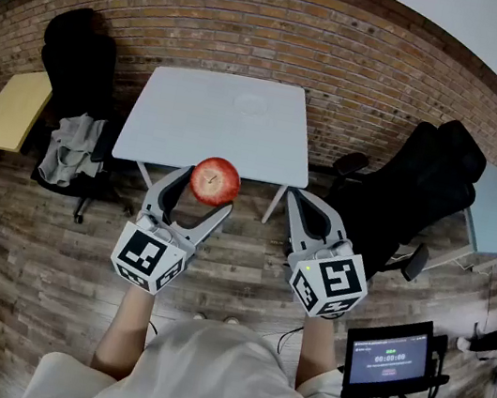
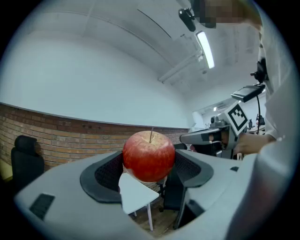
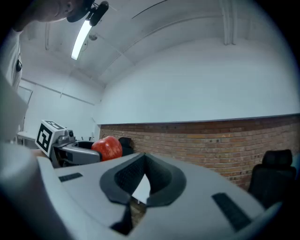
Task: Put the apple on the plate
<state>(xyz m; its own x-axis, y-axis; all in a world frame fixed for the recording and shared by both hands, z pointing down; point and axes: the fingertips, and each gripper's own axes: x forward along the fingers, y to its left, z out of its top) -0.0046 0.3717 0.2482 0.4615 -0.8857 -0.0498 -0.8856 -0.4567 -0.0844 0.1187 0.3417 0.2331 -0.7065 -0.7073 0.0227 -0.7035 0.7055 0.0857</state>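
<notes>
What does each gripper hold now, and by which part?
The left gripper holds the apple by its two sides; the right gripper holds nothing.

The left hand-held gripper (image 2: 149,163) grips a red apple (image 2: 149,154), stem up.

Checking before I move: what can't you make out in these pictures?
Plate: head view, only a faint ring on the white table, too pale to confirm.
Table top: left gripper view, mostly hidden by apple and jaws.
Screen text: head view, too small.
</notes>
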